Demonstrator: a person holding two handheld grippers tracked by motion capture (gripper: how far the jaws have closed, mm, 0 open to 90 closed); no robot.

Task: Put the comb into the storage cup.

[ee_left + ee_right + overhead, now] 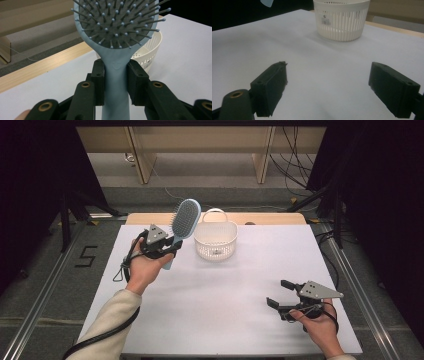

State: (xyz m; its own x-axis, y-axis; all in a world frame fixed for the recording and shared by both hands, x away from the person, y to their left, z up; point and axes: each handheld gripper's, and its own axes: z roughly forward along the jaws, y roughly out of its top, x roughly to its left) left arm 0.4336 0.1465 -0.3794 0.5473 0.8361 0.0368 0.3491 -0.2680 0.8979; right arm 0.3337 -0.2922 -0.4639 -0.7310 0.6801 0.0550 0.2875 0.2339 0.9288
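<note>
The left tool (167,247), upper left of centre in the high view, is clenched on the handle of the pale blue paddle hairbrush (117,37), whose grey bristled head rises above the jaws, off the white surface (240,290). The white slotted plastic basket (215,240) stands just right of it. The right tool (280,294), lower right, is released, jaws wide apart.

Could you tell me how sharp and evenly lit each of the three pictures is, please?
High view: the white table is bright and evenly lit, the surroundings dark. Left gripper view: the pale blue plastic hairbrush is sharp, the white slotted plastic basket behind it soft. Right gripper view: the right gripper has its near jaws slightly blurred, while the basket casts a faint shadow.
</note>
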